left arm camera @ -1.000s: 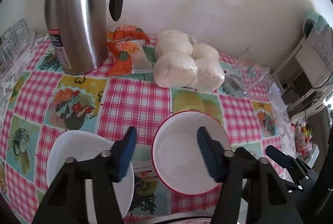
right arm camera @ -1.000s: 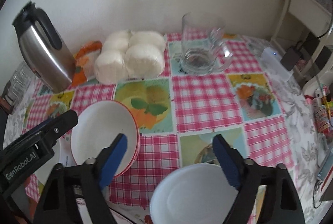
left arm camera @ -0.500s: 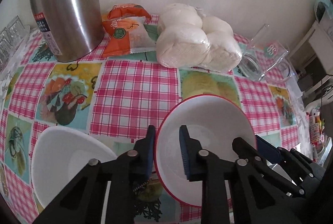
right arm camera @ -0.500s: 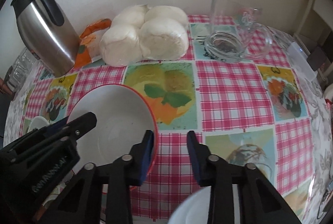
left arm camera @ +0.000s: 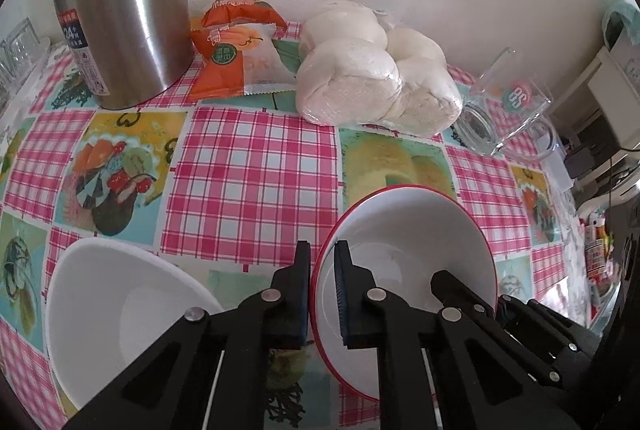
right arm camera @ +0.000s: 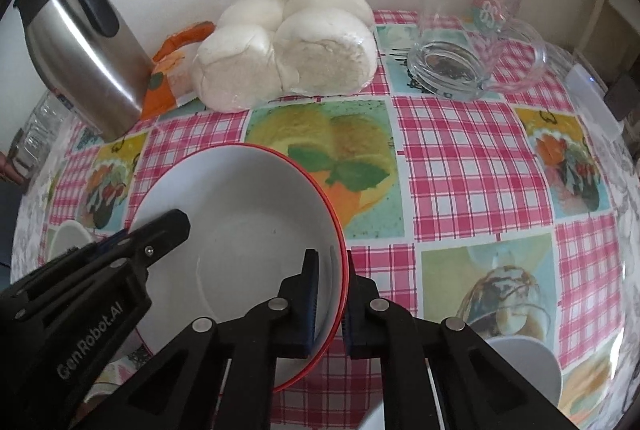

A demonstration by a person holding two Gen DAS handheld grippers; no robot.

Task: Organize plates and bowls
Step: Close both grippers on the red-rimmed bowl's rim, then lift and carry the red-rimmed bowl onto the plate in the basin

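Straddling opposite rims, left gripper (left arm camera: 322, 294) and right gripper (right arm camera: 331, 304) clamp red-rimmed bowl (right arm camera: 248, 214).

Both grippers point steeply downward. The left gripper (left arm camera: 322, 294) is clamped tight at the bowl's nine o'clock rim, the right gripper (right arm camera: 331, 300) at three o'clock.

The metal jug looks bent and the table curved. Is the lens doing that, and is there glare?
Left wrist view: the metal jug leans, the tablecloth bulges, corners go black. Right wrist view: same curving, a bright streak on the jug, the wall washed pale.
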